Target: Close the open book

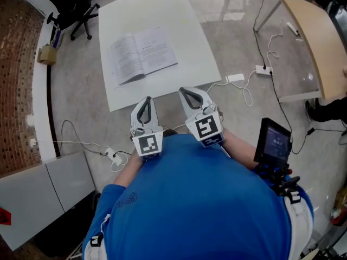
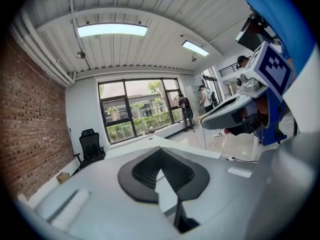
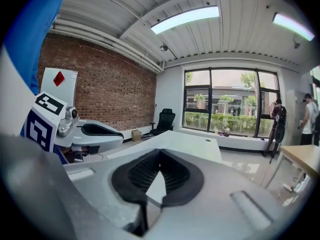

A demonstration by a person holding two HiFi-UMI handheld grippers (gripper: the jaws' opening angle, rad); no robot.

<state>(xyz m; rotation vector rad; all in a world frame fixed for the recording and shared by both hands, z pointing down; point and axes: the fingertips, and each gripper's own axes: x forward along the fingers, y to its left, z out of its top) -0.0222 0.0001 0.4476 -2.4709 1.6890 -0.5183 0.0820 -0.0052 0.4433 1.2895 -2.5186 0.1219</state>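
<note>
While open, book on white table.

- Book, upper centre: white pages, grey-black print.
- Table: plain white.
- Left gripper and right gripper, centre: pale grey shells, black ribbed linings, black-and-white square markers.
- Shirt, lower half: solid blue.
- Office chair, upper left: black.
- Desk, upper right: tan wood.
- Floor: mottled grey, crossed by white cables.
- Brick wall, left of the right gripper view: red-brown, pale mortar lines.
</note>
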